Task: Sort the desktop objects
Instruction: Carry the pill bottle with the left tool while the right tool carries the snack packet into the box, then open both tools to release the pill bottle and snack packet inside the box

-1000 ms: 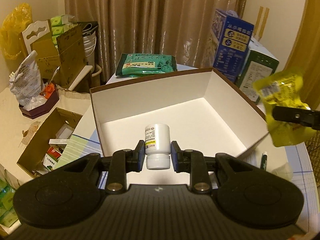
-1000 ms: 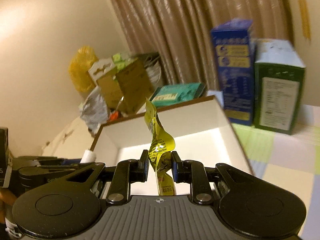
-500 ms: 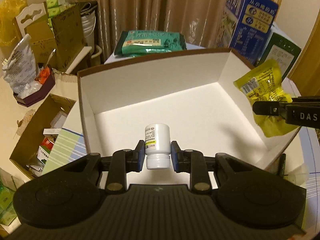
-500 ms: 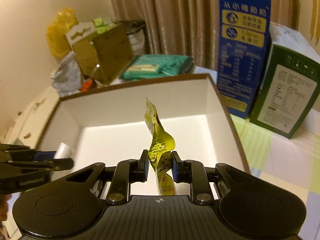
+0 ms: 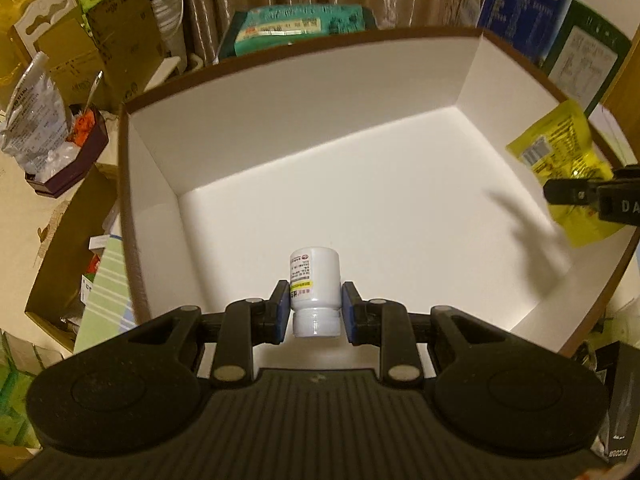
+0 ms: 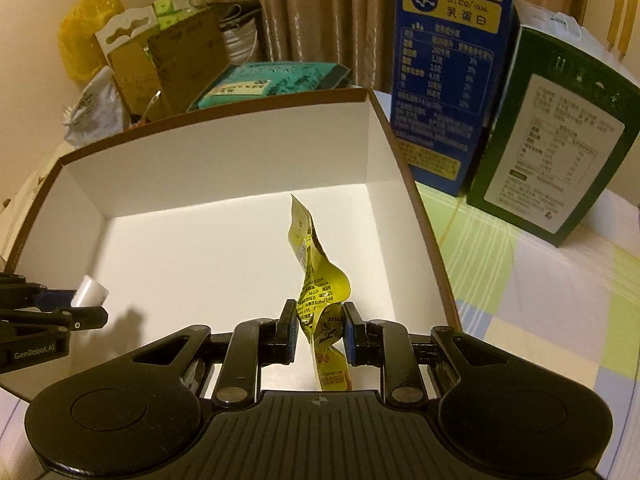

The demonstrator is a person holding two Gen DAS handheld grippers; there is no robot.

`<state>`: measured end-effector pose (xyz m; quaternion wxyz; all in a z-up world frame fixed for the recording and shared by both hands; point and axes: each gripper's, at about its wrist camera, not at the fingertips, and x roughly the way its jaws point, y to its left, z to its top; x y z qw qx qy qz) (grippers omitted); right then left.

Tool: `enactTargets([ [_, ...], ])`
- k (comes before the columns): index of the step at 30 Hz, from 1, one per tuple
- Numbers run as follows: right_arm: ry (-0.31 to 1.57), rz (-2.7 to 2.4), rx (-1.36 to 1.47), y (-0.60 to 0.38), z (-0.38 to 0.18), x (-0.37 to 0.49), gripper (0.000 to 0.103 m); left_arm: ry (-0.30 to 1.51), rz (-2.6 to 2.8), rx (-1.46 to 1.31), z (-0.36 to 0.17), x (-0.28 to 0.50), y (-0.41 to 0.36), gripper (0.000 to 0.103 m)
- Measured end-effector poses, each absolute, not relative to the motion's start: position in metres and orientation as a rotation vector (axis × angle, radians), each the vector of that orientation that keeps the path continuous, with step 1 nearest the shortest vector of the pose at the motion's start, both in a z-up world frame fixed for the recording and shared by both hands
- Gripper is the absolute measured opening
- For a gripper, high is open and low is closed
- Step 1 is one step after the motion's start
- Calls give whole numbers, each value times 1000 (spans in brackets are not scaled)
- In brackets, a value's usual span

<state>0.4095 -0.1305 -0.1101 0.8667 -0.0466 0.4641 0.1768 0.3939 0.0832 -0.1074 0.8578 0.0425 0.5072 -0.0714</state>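
A large open box with white inside and brown rim (image 5: 288,92) fills the left wrist view; it also shows in the right wrist view (image 6: 224,152). My left gripper (image 5: 315,312) is shut on a small white pill bottle (image 5: 315,280), held above the box's near left part; the bottle also shows in the right wrist view (image 6: 89,291). My right gripper (image 6: 319,326) is shut on a crumpled yellow packet (image 6: 316,284), held over the box's right side; the packet also shows in the left wrist view (image 5: 560,152).
A blue carton (image 6: 448,64) and a green carton (image 6: 548,136) stand right of the box. A teal pack (image 5: 296,26) lies behind it. Brown cardboard boxes (image 5: 100,36), a foil bag (image 5: 32,108) and an open carton of small items (image 5: 76,240) crowd the left.
Both grippers have moved forward over the box with their loads, and the box now fills both views. The yellow packet has come inside the right rim.
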Motion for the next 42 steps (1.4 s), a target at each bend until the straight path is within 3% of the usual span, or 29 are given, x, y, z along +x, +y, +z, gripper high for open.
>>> enactTargets([
  [9,971,360,-130,-129,-114,412,19,1080,-159,124,-117,398,76,23],
  [11,967,357,-144,-127,-115,412,19,1079,-161,123,-116,398,75,29],
  [20,920,363,-272,-115,-122,412,20,1076,-166,120,-115,398,75,36],
  [24,926,399,-272,-114,-123,410,34,1076,-171,121,-115,398,75,39],
  [29,933,432,-264,-110,-121,403,53,1072,-176,116,-113,399,75,50],
  [33,915,428,-277,-109,-113,395,74,1068,-180,116,-111,398,74,56],
  [42,910,419,-219,-124,-94,386,83,1047,-189,109,-101,393,72,63],
])
